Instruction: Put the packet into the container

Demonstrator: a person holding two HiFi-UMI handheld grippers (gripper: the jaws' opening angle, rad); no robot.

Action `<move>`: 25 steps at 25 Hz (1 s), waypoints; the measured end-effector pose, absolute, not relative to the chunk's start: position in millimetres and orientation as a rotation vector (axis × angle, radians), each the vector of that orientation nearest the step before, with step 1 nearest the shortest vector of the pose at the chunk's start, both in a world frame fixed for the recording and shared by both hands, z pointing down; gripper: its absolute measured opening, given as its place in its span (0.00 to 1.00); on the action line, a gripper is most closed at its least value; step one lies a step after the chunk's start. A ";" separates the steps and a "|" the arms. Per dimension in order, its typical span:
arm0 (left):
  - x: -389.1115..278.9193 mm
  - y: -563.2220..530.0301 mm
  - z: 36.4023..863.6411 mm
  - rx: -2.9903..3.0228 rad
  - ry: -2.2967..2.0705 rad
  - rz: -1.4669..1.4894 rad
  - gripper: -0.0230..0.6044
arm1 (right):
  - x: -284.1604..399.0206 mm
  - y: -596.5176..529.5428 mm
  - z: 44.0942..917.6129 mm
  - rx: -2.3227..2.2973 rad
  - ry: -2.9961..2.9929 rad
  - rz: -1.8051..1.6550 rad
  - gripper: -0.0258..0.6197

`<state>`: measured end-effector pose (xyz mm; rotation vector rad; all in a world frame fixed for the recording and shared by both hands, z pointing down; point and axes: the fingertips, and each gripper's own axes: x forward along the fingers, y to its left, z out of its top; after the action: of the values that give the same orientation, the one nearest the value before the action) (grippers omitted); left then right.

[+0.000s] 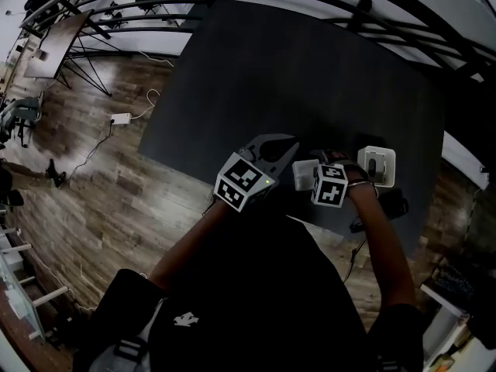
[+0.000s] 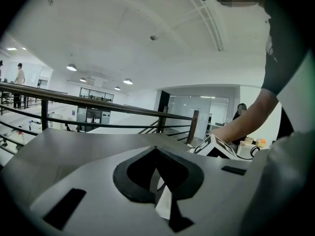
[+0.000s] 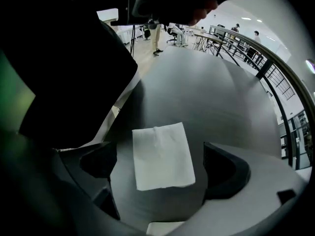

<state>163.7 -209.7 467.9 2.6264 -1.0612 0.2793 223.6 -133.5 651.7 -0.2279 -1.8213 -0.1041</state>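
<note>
Dark grey table [image 1: 294,84] is standing on wood floor [image 1: 116,184]. White packet [image 1: 304,174] is lying flat on it nr the front edge, rt of centre. White container [image 1: 377,166] is sitting to the packet's rt, close but apart. Dark item [image 1: 393,204] is lying just in front of the container; can't tell what.
</note>
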 end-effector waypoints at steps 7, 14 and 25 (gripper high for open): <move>148.6 -213.8 470.0 2.588 -1.125 0.265 0.04 | 222.7 -131.6 677.3 -0.306 -1.744 -0.173 0.86; 147.8 -210.9 476.3 2.555 -1.130 0.272 0.04 | 229.3 -128.3 681.9 -0.315 -1.703 -0.176 0.85; 160.6 -216.7 470.5 2.574 -1.101 0.239 0.05 | 238.4 -140.2 668.1 -0.244 -1.725 -0.170 0.64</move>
<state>160.6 -216.7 470.5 2.5744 -1.1006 0.2392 238.4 -140.2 668.1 -0.2442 -1.7254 -0.1700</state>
